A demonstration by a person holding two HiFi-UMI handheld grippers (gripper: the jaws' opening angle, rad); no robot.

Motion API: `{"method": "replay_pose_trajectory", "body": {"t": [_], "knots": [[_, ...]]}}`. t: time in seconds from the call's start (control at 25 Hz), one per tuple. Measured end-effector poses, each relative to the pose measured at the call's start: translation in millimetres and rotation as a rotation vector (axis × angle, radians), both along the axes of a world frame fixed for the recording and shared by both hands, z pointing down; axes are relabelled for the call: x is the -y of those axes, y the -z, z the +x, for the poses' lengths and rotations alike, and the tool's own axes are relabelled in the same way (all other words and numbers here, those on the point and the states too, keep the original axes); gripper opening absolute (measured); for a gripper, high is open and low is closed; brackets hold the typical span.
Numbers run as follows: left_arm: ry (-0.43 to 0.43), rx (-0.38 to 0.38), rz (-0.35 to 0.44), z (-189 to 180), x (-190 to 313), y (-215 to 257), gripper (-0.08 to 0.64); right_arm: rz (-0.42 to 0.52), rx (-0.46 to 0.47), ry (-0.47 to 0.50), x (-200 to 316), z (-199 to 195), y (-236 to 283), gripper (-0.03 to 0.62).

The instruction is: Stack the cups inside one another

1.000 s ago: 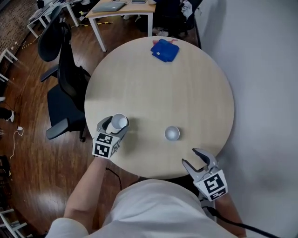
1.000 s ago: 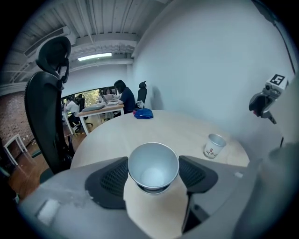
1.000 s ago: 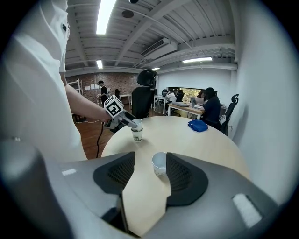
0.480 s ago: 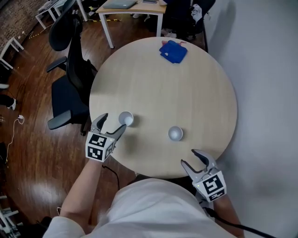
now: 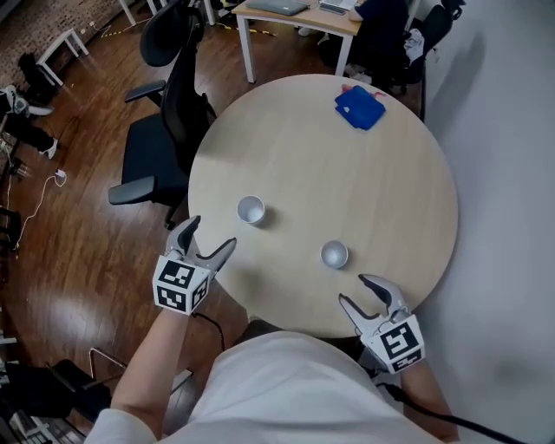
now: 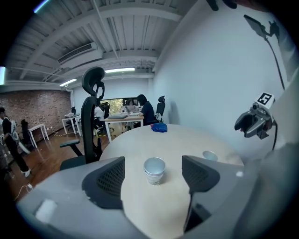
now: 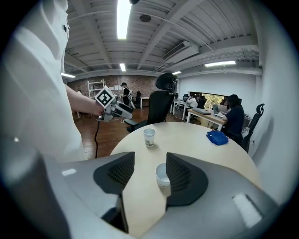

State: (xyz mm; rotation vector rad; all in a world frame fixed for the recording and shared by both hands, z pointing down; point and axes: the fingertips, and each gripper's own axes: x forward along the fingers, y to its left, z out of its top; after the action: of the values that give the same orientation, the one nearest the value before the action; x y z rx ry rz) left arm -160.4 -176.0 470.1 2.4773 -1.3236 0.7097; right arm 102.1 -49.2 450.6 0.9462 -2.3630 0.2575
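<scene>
Two white paper cups stand upright and apart on the round wooden table [image 5: 364, 173]. The left cup [image 5: 251, 210] [image 6: 154, 170] is near the table's left edge. The right cup [image 5: 334, 254] [image 7: 162, 175] sits nearer the front. My left gripper [image 5: 208, 236] hangs open off the table's left edge, short of the left cup, with nothing between its jaws. My right gripper [image 5: 355, 290] is open at the front edge. The right cup stands just ahead of its fingertips, untouched.
A blue cloth [image 5: 359, 107] lies at the table's far side. A black office chair [image 5: 165, 130] stands close to the left edge, over the wooden floor. A desk [image 5: 295, 10] with people at it is beyond. A white wall runs along the right.
My left gripper opened, let go of the left cup and drew back and up off the table's edge. That cup now stands alone. The right gripper has stayed in place.
</scene>
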Motion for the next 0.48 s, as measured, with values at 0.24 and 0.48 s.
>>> {"method": "replay_pose_trajectory", "body": {"t": [0.24,0.48], "knots": [[-0.061,0.001,0.004,52,-44,-1,0.405,0.013,0.014,0.047,0,16,-4,0.219],[-0.190,0.013,-0.059,148,-91,-42,0.422,-0.001,0.032,0.031,-14,51,-11,0.219]]}}
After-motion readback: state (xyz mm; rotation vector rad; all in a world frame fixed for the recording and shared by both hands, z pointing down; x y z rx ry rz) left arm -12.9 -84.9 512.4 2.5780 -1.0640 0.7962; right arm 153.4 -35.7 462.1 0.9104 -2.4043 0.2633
